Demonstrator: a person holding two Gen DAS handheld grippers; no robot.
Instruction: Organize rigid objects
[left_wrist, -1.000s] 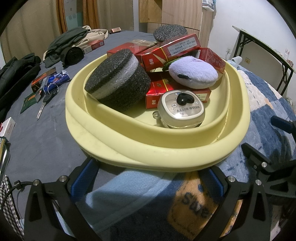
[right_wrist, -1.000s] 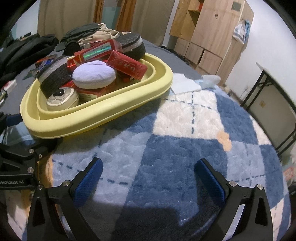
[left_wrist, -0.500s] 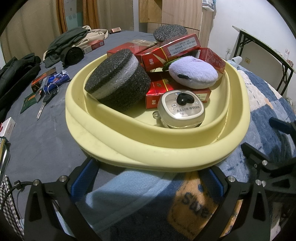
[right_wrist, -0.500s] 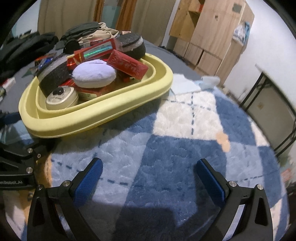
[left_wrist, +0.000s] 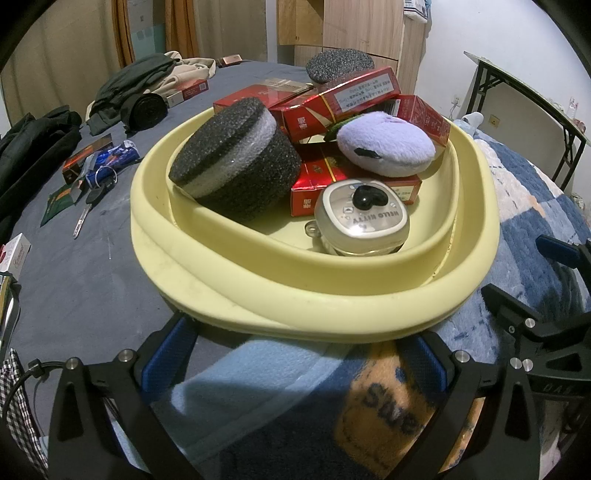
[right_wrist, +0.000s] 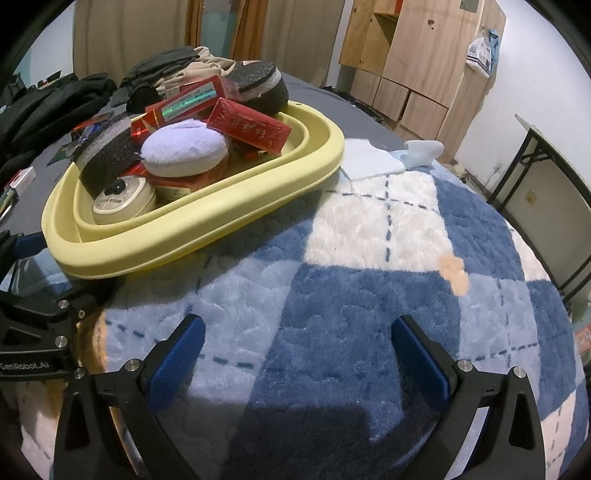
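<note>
Beyond both grippers' spread fingers (left_wrist: 168, 349) (right_wrist: 421, 354), only the left view shows keys (left_wrist: 90, 201) beside the yellow basin (left_wrist: 295, 306).

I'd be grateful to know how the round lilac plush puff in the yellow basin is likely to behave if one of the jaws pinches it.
The round lilac plush puff looks soft, so it would probably squash rather than resist. It seems light for its size. It rests on red cardboard boxes in the yellow plastic basin, so a push might slide it off them.
</note>
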